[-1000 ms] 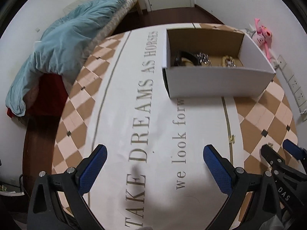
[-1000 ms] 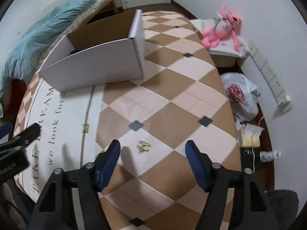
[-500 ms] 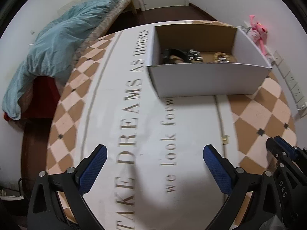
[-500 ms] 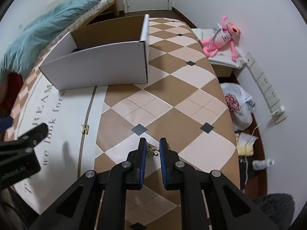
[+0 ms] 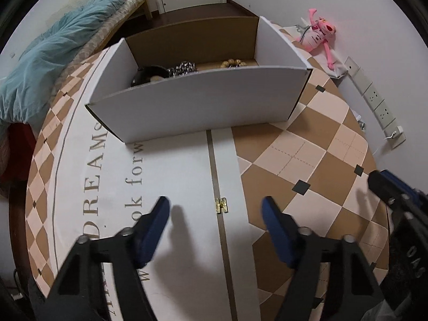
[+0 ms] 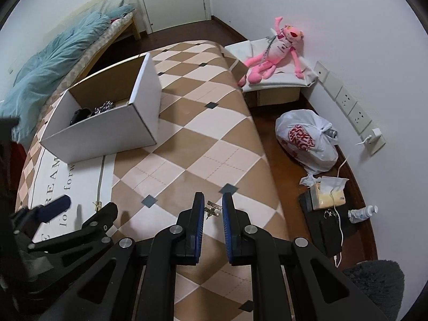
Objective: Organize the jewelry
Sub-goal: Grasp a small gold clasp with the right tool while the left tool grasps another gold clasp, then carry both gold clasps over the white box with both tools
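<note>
A white cardboard box stands on the checkered tablecloth with several pieces of jewelry inside; it also shows in the right wrist view. A small gold clasp-like piece lies on the cloth between the fingers of my open left gripper. My right gripper is shut on a small gold jewelry piece and holds it above the cloth. The left gripper shows at the left of the right wrist view.
A bed with a blue blanket is at the far left. A pink plush toy, a white plastic bag and small items lie on the floor right of the table. Wall sockets line the right wall.
My right gripper closed on the small gold piece and lifted it off the cloth. My left gripper moved right and forward, so the other gold piece now lies between its fingers.
</note>
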`<action>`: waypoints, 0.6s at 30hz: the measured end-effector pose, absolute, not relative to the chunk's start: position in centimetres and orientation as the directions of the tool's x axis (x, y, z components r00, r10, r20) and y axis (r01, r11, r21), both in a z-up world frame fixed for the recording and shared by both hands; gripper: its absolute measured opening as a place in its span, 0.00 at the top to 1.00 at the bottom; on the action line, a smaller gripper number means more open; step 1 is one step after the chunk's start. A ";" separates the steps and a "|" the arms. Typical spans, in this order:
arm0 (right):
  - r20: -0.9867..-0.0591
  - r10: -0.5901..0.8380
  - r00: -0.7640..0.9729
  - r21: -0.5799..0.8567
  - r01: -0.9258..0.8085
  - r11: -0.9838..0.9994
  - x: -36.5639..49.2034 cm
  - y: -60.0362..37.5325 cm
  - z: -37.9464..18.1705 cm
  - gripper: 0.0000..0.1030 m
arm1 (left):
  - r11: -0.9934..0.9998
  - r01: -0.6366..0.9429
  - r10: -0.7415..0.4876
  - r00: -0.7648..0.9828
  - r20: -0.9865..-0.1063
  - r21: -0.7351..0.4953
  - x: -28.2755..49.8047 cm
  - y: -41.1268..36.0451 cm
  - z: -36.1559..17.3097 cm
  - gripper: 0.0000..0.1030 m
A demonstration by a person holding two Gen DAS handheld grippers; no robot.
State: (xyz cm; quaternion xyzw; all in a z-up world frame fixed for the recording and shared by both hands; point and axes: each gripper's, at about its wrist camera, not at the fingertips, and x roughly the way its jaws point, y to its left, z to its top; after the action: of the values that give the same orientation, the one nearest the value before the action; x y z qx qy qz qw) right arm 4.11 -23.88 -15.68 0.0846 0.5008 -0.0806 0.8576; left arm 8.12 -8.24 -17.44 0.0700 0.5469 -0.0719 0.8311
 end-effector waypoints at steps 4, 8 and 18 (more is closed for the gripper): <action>-0.870 -0.063 0.490 0.060 0.230 0.971 4.0 -24.4 -15.3 0.86 | 0.981 0.194 -0.067 0.380 -0.922 0.009 8.1 -8.2 -17.6 0.61; -0.867 -0.070 0.494 0.059 0.240 0.969 4.0 -24.7 -14.9 0.86 | 0.975 0.221 -0.082 0.382 -0.921 0.005 8.0 -8.8 -17.5 0.84; -0.852 -0.051 0.521 0.081 0.229 0.970 3.8 -24.3 -13.3 0.86 | 0.970 0.242 -0.121 0.385 -0.915 -0.027 7.9 -8.6 -17.1 0.94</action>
State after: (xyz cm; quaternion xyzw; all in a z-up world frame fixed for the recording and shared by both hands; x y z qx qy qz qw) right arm 3.77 -24.34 -13.30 0.0918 0.4827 -0.0807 0.8672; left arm 7.89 -8.58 -17.10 0.0555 0.5437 -0.1095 0.8303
